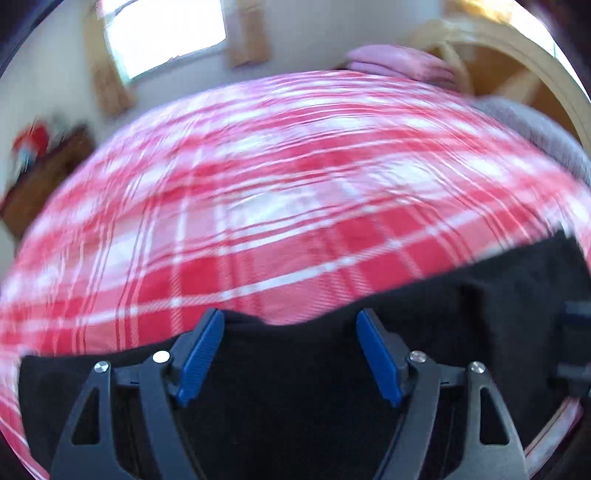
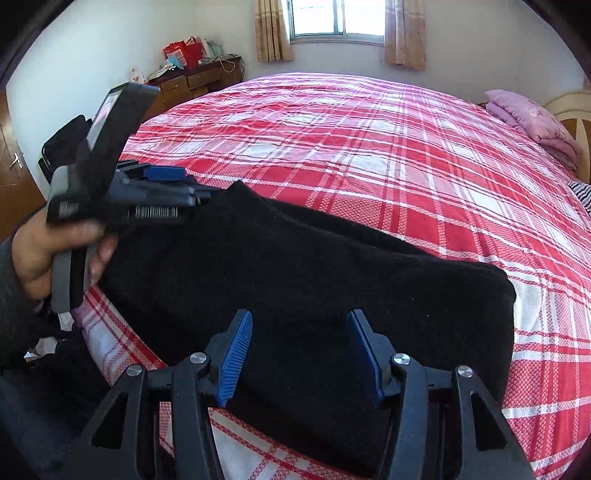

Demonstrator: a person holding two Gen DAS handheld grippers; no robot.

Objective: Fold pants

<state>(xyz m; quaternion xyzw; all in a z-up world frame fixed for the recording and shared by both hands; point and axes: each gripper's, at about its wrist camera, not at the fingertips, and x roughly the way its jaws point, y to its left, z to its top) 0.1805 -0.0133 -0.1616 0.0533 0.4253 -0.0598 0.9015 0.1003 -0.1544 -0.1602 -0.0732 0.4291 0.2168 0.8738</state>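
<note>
The black pants (image 2: 314,273) lie folded in a thick band on the red plaid bed (image 2: 369,147), near its front edge. My right gripper (image 2: 299,350) is open, its blue pads on either side of the pants' near part, just above them. My left gripper (image 2: 192,184) shows in the right wrist view at the pants' left end, held in a hand; its blue fingers lie by the cloth. In the blurred left wrist view the left gripper (image 1: 290,354) is open over the black pants (image 1: 332,387), holding nothing.
A pink folded quilt (image 2: 532,122) and a wooden headboard (image 2: 569,110) are at the bed's right end. A wooden dresser (image 2: 192,83) with clutter stands by the far wall under a window (image 2: 336,18). A black bag (image 2: 62,140) sits at the left.
</note>
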